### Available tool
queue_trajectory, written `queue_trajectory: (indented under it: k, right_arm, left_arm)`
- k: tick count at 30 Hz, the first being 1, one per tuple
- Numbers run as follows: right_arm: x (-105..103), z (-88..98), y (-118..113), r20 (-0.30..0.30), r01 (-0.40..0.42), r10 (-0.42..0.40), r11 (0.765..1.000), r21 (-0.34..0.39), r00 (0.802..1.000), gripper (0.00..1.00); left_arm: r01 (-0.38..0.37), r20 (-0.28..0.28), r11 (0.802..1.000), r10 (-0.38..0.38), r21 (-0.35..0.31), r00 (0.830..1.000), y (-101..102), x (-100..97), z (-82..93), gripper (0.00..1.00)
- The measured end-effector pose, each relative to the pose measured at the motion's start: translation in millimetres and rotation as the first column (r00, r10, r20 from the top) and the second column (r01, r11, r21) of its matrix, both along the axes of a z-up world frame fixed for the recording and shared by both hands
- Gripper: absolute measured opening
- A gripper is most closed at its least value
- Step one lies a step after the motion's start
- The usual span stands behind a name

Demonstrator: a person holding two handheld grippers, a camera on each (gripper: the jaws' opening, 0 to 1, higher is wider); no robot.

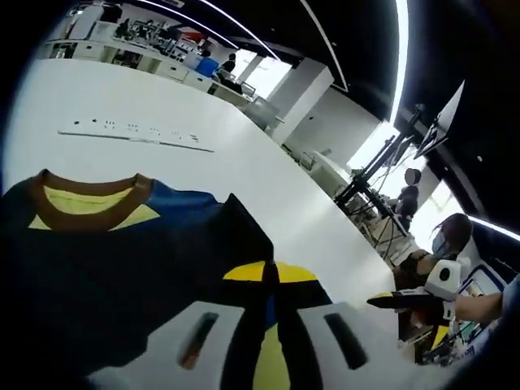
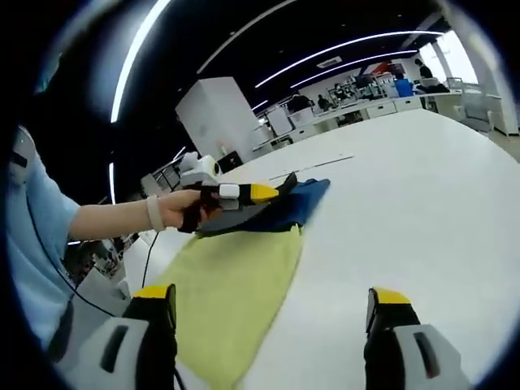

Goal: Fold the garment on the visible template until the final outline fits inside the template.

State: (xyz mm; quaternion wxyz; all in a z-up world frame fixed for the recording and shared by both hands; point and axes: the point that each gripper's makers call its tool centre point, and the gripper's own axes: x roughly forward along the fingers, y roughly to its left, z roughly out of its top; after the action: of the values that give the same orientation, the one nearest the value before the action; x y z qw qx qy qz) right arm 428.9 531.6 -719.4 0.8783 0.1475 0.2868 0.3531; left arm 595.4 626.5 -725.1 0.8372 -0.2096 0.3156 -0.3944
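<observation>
A dark navy garment point(image 1: 122, 268) with a brown collar point(image 1: 85, 213) and yellow lining lies on the white table point(image 1: 162, 97). My left gripper point(image 1: 272, 278) is shut, with a raised fold of the dark fabric pinched between its yellow-tipped jaws. In the right gripper view a hand holds that left gripper point(image 2: 264, 192) at the near edge of the blue garment point(image 2: 296, 207). A yellow-green sheet point(image 2: 231, 284) lies flat in front of the garment. My right gripper point(image 2: 271, 294) hovers open over the sheet's edge with nothing between its jaws. It also appears as the right gripper point(image 1: 402, 301) at the right of the left gripper view.
A thin strip with dark marks point(image 1: 138, 135) lies on the table beyond the collar. The table's far edge point(image 1: 325, 203) runs diagonally. People sit past it point(image 1: 443, 240), among stands and desks. The person's arm point(image 2: 106, 219) reaches in from the left.
</observation>
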Motion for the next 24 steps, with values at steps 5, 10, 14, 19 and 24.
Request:
queue_trajectory:
  k: [5,10,14,19,24]
  right_arm:
    - [1.2,0.5,1.8,-0.001,-0.005,0.005,1.000,0.000,1.000,0.98]
    - [1.9,0.5,3.4,-0.004,-0.006,0.006,1.000,0.005,1.000,0.98]
    - [1.3,-0.4,3.5,-0.008,-0.006,0.006,1.000,0.004,1.000,0.98]
    - [-0.1,-0.7,3.5,-0.010,-0.006,0.006,1.000,0.003,1.000,0.98]
    - [-3.2,-2.5,3.9,-0.016,-0.008,0.008,1.000,0.000,1.000,0.97]
  left_arm:
    - [0.045,-0.003,0.999,-0.044,0.026,0.999,-7.9,-6.8,-7.6,0.00]
    - [0.027,-0.023,0.999,-0.026,0.021,0.999,-5.5,-6.4,-12.6,0.00]
    - [0.029,-0.028,0.999,-0.028,0.028,0.999,-4.6,-7.3,-15.4,0.00]
    - [0.032,-0.032,0.999,-0.031,0.027,0.999,-4.3,-9.2,-16.0,0.00]
    - [0.027,-0.052,1.000,-0.026,0.014,0.998,-3.5,-10.6,-15.4,0.01]
